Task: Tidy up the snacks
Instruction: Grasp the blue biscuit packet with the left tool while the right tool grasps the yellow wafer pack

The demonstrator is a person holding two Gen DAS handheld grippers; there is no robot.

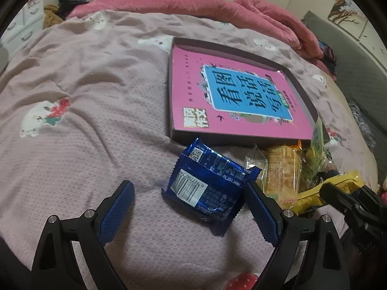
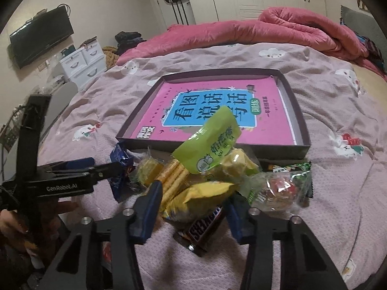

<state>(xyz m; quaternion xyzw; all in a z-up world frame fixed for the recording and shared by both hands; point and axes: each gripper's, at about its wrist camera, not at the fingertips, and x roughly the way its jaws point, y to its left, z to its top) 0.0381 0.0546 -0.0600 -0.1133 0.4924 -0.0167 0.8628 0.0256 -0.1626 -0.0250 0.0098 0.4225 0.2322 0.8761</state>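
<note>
Yellow packet (image 2: 203,198) half-hides Snickers bar (image 2: 200,232) between right jaws, contact unclear; left jaws apart.

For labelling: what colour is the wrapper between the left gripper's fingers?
Dark blue wrapper with a white barcode label; clearest in the left wrist view.

2 grippers show: the left gripper (image 1: 189,211) and the right gripper (image 2: 192,213). 1 shallow dark box (image 2: 298,118) lies on the bed at the frame centre, holding 1 pink book (image 2: 266,113). 1 blue packet (image 1: 208,186) lies apart at lower centre of the left wrist view. In the right wrist view, lower centre, the pile counts 1 Snickers bar (image 2: 203,229), 1 lime-green packet (image 2: 212,142), 1 clear packet with a red item (image 2: 280,191), 1 dark green packet (image 2: 300,169), and at least 3 yellow packets; overlap hides any more.
</note>
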